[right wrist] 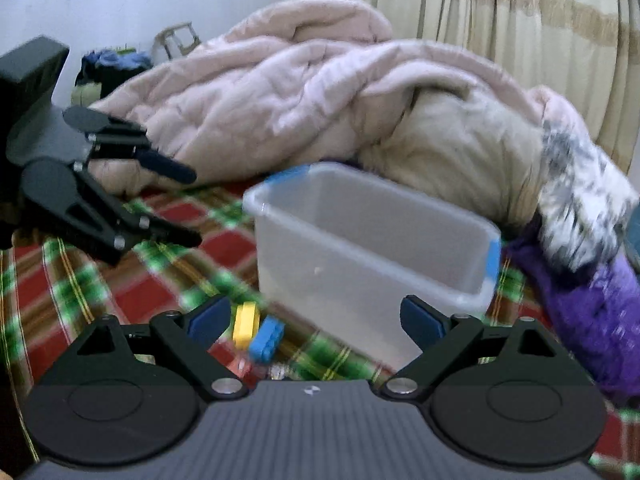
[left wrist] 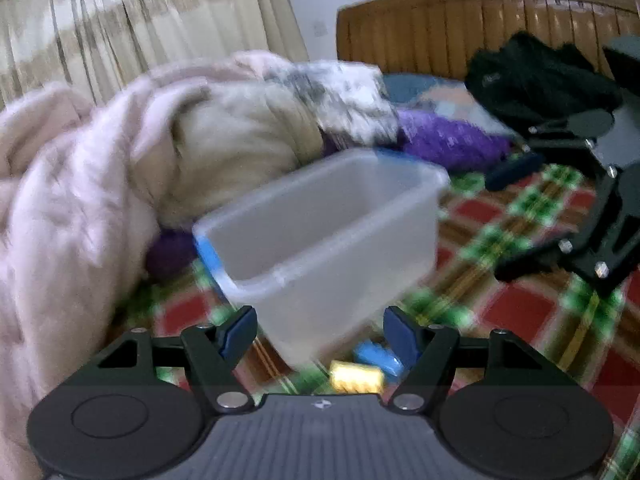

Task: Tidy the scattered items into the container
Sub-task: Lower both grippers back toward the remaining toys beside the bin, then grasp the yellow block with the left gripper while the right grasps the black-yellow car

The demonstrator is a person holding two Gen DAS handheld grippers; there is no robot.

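While both claws hang parted and empty over the plaid bedspread (right wrist: 80, 300), the left claw (right wrist: 172, 204) is at far left and the right claw (right wrist: 316, 322) nearer. Just right of the right claw's left finger lie a yellow brick (right wrist: 245, 325) and a blue brick (right wrist: 267, 338), touching, beside the clear plastic tub (right wrist: 360, 240). Behind it is a pink quilt (right wrist: 280, 92).

Translucent container (right wrist: 372, 256) upright, yellow block (right wrist: 244, 325), blue block (right wrist: 266, 339) beside
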